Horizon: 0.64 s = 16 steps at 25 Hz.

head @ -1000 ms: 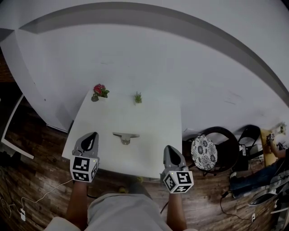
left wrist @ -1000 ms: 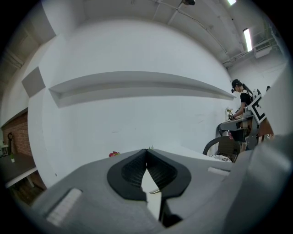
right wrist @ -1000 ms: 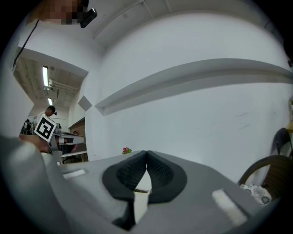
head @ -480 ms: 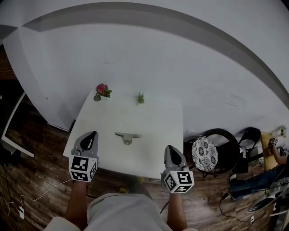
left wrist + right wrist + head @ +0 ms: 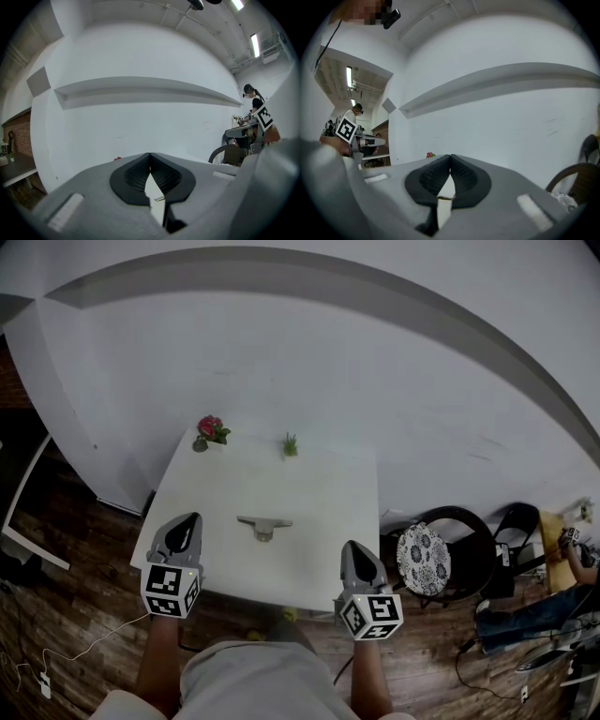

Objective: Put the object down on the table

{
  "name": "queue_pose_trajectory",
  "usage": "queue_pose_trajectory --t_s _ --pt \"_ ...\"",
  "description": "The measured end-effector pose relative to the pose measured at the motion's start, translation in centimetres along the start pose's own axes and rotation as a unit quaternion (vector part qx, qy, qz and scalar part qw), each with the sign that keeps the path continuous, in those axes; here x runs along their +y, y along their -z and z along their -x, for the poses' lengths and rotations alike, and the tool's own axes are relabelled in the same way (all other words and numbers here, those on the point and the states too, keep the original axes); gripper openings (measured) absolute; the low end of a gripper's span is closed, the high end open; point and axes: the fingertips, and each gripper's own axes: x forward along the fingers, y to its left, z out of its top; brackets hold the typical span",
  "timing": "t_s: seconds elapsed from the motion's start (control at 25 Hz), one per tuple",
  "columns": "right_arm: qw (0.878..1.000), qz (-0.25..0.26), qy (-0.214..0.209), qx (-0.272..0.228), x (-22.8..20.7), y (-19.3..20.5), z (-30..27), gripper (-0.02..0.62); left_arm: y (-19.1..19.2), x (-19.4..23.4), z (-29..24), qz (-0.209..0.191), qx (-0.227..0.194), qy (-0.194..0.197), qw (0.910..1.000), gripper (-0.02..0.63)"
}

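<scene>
A small grey T-shaped object (image 5: 263,525) lies flat near the middle of the white table (image 5: 319,493); a sliver of it shows through the jaw gap in the left gripper view (image 5: 159,198). My left gripper (image 5: 188,525) hovers at the table's near left corner, shut and empty. At the near right edge my right gripper (image 5: 354,552) is likewise shut with nothing in it. Both sit apart from the object, one on each side of it. In both gripper views the black pads (image 5: 150,176) (image 5: 449,177) meet at their tips.
A pink flower (image 5: 208,428) and a small green plant (image 5: 291,443) stand at the table's far edge against the white wall. A patterned round chair (image 5: 424,559) and a black chair (image 5: 516,521) stand to the right. A cable (image 5: 66,652) lies on the wooden floor at left.
The view has shifted slightly; both grippers and the object keep their places relative to the table.
</scene>
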Motion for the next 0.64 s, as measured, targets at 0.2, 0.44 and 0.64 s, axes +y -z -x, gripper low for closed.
queue_pose_trajectory --t_s 0.2,0.44,0.64 --pt "1.000 0.007 -0.006 0.006 0.15 0.11 -0.46 0.003 -0.09 -0.13 -0.31 -0.001 0.000 0.003 1.0000 0.009" --pt "1.000 0.011 -0.007 0.002 -0.09 -0.30 -0.53 0.003 -0.13 0.04 -0.27 -0.003 0.000 0.001 1.0000 0.009" --pt "1.000 0.010 -0.006 0.000 -0.37 -0.67 -0.39 0.003 -0.05 0.21 0.04 -0.003 0.001 -0.003 1.0000 0.009"
